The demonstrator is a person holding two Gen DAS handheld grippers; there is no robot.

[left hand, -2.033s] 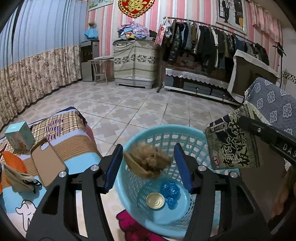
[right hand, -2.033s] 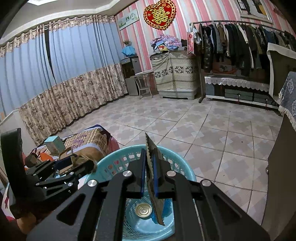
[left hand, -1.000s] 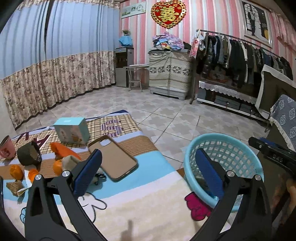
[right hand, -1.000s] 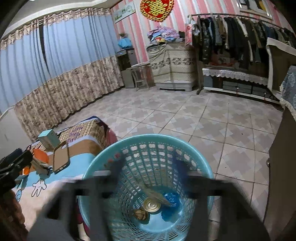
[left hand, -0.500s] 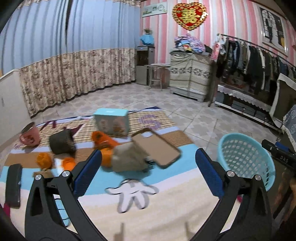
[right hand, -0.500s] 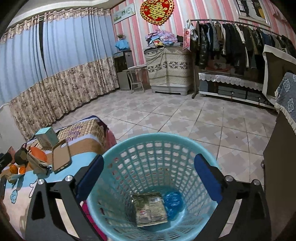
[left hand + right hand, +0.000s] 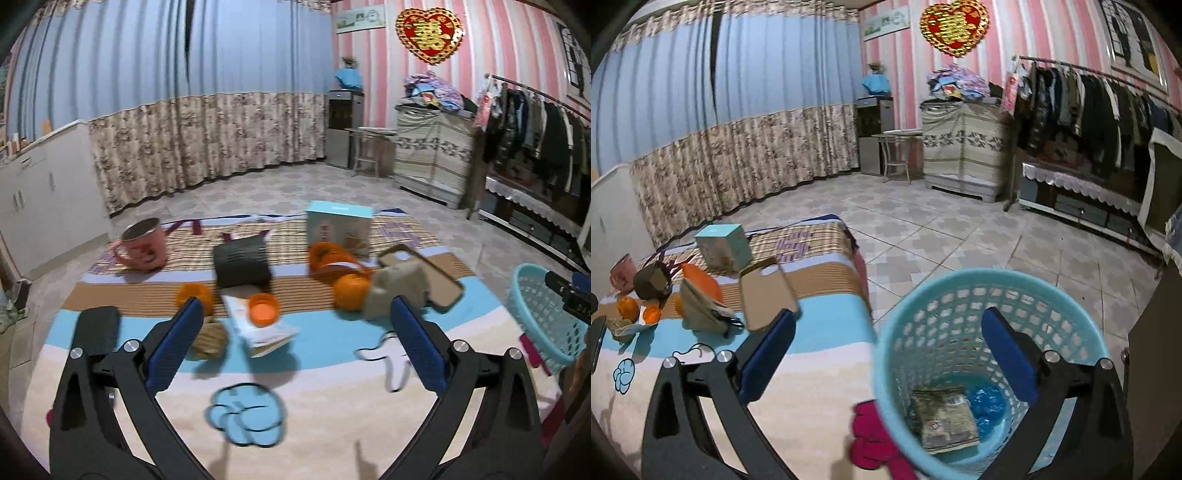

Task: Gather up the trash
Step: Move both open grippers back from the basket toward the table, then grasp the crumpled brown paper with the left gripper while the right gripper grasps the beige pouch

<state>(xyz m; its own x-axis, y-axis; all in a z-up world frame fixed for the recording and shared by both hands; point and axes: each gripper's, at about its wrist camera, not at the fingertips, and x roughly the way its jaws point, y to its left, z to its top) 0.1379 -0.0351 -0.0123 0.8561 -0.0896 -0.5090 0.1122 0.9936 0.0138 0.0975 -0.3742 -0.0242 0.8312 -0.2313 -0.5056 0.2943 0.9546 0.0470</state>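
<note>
Both grippers' fingers spread empty over patterned blanket (image 7: 332, 424) beside blue basket (image 7: 886, 354) on tiled floor (image 7: 960, 236)

Wide open stretch of cream blanket (image 7: 332, 424) right in front of the left gripper (image 7: 295, 339), nothing standing on it, easy passage. Farther in it gets crowded: a crumpled brown wad (image 7: 210, 338) just beside the left-hand finger, an orange lid on a paper packet (image 7: 263, 314) dead ahead, a dark pouch (image 7: 242, 264), pink mug (image 7: 142, 242), teal box (image 7: 338, 229), phone case (image 7: 421, 275) and beige bag (image 7: 397, 291) packed close. Over on the right, the basket (image 7: 886, 350) mouth is open under the spread fingers (image 7: 1006, 354); its rim stands just beside the bed edge.
</note>
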